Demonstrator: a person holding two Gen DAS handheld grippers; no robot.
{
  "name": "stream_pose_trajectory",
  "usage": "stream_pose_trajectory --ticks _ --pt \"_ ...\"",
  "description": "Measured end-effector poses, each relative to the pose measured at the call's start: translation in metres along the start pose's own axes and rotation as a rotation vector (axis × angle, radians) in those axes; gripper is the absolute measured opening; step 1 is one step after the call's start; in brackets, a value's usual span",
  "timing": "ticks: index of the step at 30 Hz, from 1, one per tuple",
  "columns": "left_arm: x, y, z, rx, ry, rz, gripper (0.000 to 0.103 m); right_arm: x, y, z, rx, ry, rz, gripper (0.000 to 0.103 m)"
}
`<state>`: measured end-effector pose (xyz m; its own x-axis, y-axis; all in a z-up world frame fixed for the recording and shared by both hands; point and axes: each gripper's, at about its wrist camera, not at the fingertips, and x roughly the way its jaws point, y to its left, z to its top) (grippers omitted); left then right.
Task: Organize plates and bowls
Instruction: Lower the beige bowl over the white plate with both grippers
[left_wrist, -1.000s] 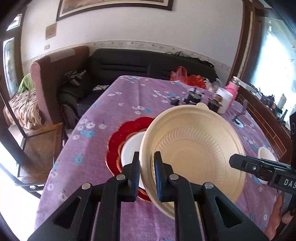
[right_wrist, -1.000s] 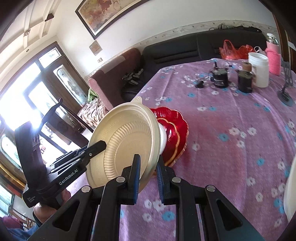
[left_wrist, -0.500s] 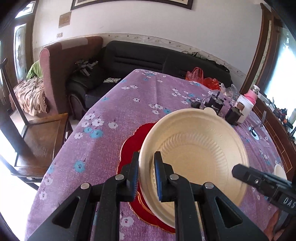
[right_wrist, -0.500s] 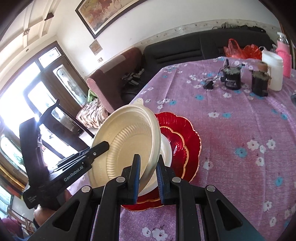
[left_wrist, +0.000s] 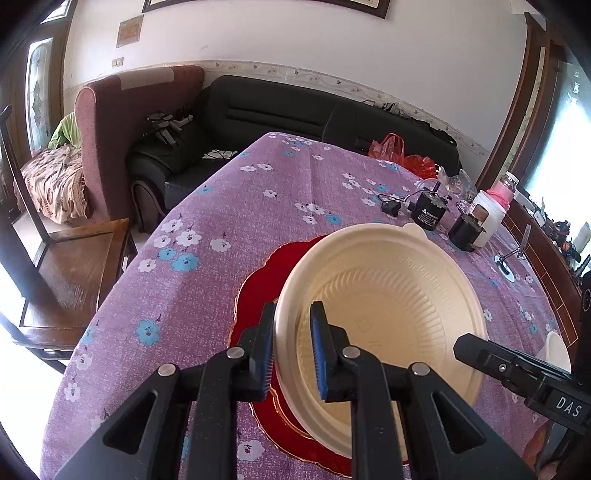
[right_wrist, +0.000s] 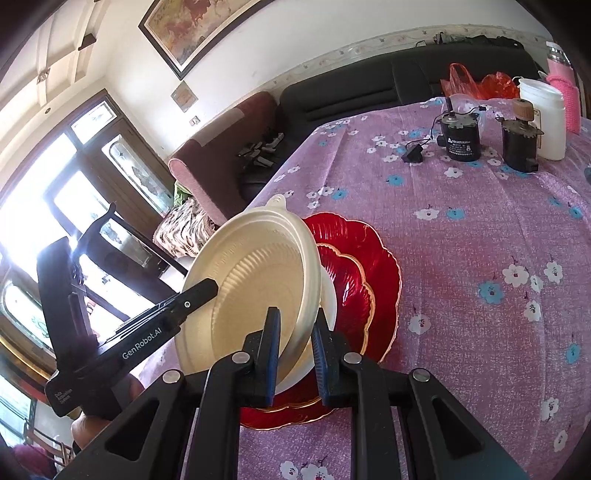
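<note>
1. Now, start at your left tongs: they are clamped on the near rim of the cream bowl, one finger outside the wall and one inside.
2. Your right tongs grip the opposite rim of the same cream bowl, so both hands carry it, tilted, with its tab pointing away from you.
3. The bowl hangs just over the stack: a white dish sits on the smaller red plate, which lies on the large scalloped red plate. Whether the bowl touches the white dish cannot be told.
4. What has changed: a second ago the bowl was held higher and further toward you, with the white dish plainly showing beside it in the left view. Since then it has come down and forward, and it now covers nearly all of that dish.
5. That suggests the nesting step is close to done; you likely need only level the bowl and let go.
6. Further out on the purple bench, the two black motors and the white jar stand well apart from your work.
</note>
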<state>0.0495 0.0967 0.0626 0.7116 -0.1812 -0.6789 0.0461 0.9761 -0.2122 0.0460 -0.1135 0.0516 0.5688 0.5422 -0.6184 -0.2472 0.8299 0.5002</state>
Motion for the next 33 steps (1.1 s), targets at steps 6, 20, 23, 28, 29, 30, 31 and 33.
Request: stream_pose_trajectory --ticks 6,20,23,28,29,30,31,33 --pt "0.0024 -0.0006 0.0001 0.0 0.01 -0.004 0.016 0.0003 -0.0012 -0.0016 0.01 0.003 0.002 0.021" --pt "0.0021 -0.0002 -0.0007 -0.008 0.016 -0.013 0.018 0.0024 -0.003 -0.0022 0.016 0.01 -0.001 0.021" --pt "0.001 -0.0004 -0.0012 -0.009 0.014 -0.018 0.021 0.0028 -0.0028 -0.0026 0.019 0.016 0.004 0.023" --pt "0.0001 -0.002 -0.0017 -0.007 0.011 -0.022 0.022 0.003 -0.0024 -0.0027 0.02 0.018 0.004 0.026" --pt "-0.0002 -0.0021 -0.0016 -0.008 0.01 -0.023 0.022 0.0028 -0.002 -0.0029 0.02 0.017 0.005 0.026" --pt "-0.0006 -0.0022 -0.0015 -0.008 0.008 -0.02 0.022 0.0026 -0.0018 -0.0029 0.019 0.015 0.005 0.026" --pt "-0.0008 -0.0021 -0.0015 -0.01 0.005 -0.02 0.023 0.0025 -0.0026 -0.0026 0.02 0.015 0.005 0.026" --pt "-0.0013 -0.0018 -0.001 -0.013 0.003 -0.023 0.029 0.0016 -0.0016 -0.0028 0.018 0.012 0.006 0.028"
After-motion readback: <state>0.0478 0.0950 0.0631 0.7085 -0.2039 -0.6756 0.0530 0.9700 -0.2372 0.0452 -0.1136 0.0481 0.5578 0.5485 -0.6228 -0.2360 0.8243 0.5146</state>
